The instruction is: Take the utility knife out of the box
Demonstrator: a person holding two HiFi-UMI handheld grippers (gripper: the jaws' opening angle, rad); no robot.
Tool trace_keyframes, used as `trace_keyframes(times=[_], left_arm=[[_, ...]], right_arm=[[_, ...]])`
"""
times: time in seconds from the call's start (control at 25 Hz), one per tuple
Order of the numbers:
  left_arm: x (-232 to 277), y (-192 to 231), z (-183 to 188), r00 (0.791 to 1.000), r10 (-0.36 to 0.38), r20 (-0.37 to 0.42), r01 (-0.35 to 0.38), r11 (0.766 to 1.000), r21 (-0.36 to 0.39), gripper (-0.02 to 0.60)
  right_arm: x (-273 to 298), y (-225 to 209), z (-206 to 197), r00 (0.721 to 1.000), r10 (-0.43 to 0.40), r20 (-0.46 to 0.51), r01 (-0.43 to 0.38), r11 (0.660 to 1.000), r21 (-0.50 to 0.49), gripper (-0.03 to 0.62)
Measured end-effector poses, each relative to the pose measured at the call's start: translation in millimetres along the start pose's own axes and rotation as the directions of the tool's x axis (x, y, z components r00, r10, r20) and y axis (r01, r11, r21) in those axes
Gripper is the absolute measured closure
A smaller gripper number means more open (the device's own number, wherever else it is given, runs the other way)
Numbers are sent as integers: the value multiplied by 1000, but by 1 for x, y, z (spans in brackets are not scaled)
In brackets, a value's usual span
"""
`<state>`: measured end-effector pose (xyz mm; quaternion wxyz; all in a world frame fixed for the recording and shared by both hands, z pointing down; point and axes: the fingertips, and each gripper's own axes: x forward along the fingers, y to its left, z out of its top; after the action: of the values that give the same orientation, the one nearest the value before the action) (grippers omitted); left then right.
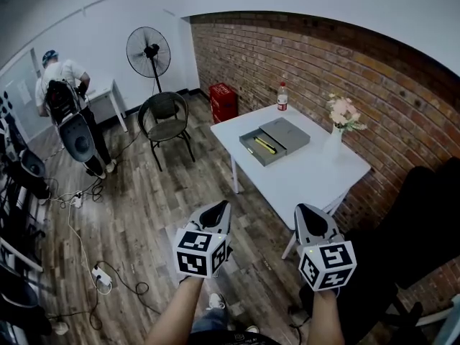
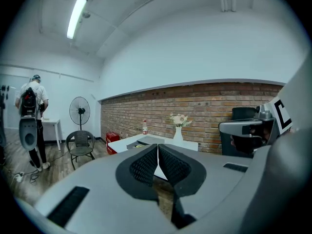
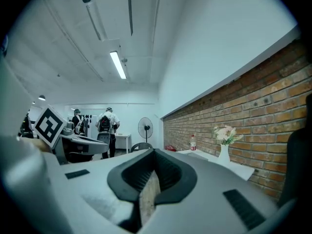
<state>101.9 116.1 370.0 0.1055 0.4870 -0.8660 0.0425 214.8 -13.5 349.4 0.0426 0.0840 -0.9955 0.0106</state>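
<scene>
Well ahead of left gripper and right gripper, both pinched shut and empty, I see knife in box, slanting far-left to near-right; neither clearly nearer.

Office workroom: brick wall, white table, fan, cables.

No words or numbers are showing clearly enough to be read. The cubes on the left claw and the right claw are carrying only black-and-white square patterns, not letters. The label on the bottle on the tabletop and the print on the red crate are appearing too small to make out.
</scene>
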Motion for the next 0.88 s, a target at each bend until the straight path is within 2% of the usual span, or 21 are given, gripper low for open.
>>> trace_keyframes(times=[0.24,0.72,0.8,0.88], left_arm=[[26,19,3,1000,-16,11,16,1000,-4,555],[98,96,19,994,-110,4,110,994,-28,552],[111,109,23,991,-136,1,136,990,-32,525],[123,122,25,987,-162,-5,162,986,-37,460]], right_arm=[[30,-1,-3,1000,-4,-14,4,1000,-10,576],[127,3,13,997,-67,-34,66,998,-20,576],[144,4,15,996,-85,-41,84,996,-22,576],[159,5,18,994,-103,-45,103,994,-24,576]])
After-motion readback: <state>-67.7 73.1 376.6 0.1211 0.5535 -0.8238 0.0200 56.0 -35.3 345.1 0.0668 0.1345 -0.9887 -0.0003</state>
